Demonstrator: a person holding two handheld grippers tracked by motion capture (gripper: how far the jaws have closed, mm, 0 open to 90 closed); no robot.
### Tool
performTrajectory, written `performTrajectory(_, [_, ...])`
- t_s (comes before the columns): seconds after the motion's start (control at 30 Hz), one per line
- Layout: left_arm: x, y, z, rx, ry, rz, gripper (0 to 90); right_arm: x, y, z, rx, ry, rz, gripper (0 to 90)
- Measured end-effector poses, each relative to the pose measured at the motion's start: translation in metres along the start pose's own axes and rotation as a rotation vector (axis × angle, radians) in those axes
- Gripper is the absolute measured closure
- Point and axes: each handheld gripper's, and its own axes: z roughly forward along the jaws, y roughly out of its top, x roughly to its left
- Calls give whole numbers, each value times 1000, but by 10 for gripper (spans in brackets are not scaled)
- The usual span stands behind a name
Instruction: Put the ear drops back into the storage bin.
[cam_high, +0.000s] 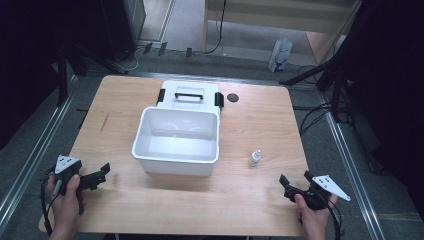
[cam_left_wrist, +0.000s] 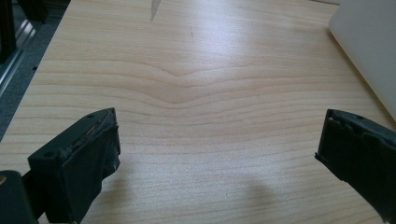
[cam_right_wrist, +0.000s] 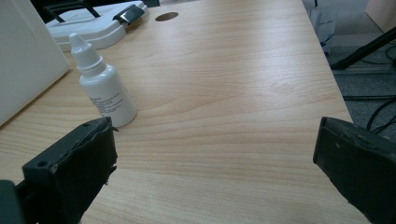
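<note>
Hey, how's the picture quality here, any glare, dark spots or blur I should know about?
High view: the table is evenly lit, the room around it falls to near black, and the small dropper bottle looks soft. Left gripper view: a pale glare band runs across the wood, with a faint shadow near the bottom. Right gripper view: the bottle's label print is too blurred to read.

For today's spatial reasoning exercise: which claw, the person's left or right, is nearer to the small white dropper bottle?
Right. The right claw sits just nearside and right of the dropper bottle, while the left claw is far across the table, beyond the white bin.
</note>
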Motion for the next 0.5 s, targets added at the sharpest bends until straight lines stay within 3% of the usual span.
performTrajectory(0.17, [-1, 1, 1, 3, 6, 4, 1, 0, 0, 1, 12, -7, 3, 0])
performTrajectory(0.33, [0, 1, 1, 5, 1, 1, 1, 1, 6, 5, 79, 0, -29, 30])
performTrajectory(0.43, [0, 1, 1, 7, 0, 3, 1, 6, 12, 10, 165, -3, -89, 34])
performTrajectory(0.47, [0, 1, 1, 12, -1, 4, 1, 10, 19, 14, 232, 3, -138, 39])
performTrajectory(0.5, [0, 1, 1, 12, -1, 4, 1, 10, 19, 14, 232, 3, -138, 39])
